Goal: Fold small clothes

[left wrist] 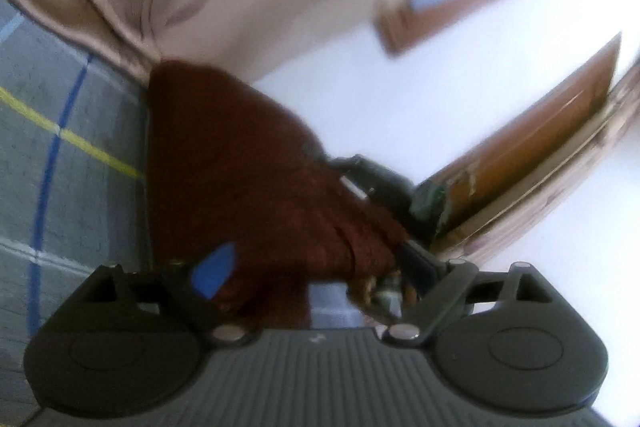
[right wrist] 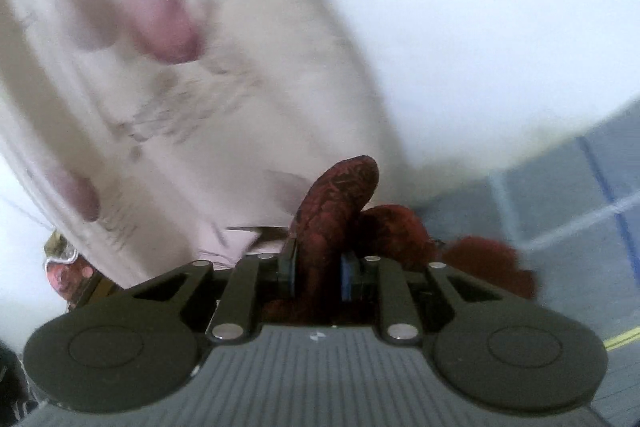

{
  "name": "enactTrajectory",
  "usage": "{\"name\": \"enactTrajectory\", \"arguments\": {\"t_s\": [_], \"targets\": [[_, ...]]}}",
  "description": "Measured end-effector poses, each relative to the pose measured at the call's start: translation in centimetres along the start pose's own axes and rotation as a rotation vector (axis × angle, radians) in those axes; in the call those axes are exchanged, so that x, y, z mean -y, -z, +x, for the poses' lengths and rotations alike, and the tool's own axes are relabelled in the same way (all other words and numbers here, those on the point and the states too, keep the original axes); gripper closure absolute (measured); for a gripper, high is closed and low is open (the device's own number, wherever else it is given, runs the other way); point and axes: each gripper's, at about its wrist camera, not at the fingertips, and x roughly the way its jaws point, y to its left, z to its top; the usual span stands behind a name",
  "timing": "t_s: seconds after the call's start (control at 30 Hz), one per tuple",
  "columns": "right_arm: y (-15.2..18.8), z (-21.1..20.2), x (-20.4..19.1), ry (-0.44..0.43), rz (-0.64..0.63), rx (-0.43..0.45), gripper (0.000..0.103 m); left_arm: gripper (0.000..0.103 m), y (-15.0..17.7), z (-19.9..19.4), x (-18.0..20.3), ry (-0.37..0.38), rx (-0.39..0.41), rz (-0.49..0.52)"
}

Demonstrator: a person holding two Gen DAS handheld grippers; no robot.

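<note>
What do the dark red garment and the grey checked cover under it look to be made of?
Garment: seemingly a soft, matte knit or fleece; its surface looks nubby and fuzzy, and it bunches limply between the right gripper pads. Blur leaves the weave unclear.
Cover: probably flat woven cloth, matte grey with thin blue, yellow and white lines; no sheen or pile shows.

No readable text, label, brand, number or sign shows in either view. The only mark is a small pale emblem on the ribbed grey gripper body (left wrist: pixel 316 339), at about six o'clock in both wrist views (right wrist: pixel 316 337); it is too small and blurred to read.
</note>
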Motion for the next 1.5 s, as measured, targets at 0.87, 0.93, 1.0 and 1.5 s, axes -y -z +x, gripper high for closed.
{"name": "enactTrajectory", "arguments": {"t_s": [0.87,0.93,1.0,1.5], "targets": [[10.9,-6.7,-0.2,0.108,-0.125,-0.037,0.077,0.012,2.2,4.0,0.4,-0.151,-0.123,0.120],[11.7,-7.0,3.4,0.012,0.055,-0.027,0.077,0.012,2.4,4.0,0.3,-0.154,-0.135,0.143],[12.8,-7.8,6.3,-0.088,0.255,0.012,0.072,0.012,2.4,3.9,0.4,-0.159,-0.140,0.160],[8.0,-8.9,2.2,0.033,0.091,0.012,0.000,0.012,1.9,1.4,1.8,-0.161,-0.110,0.172]]}}
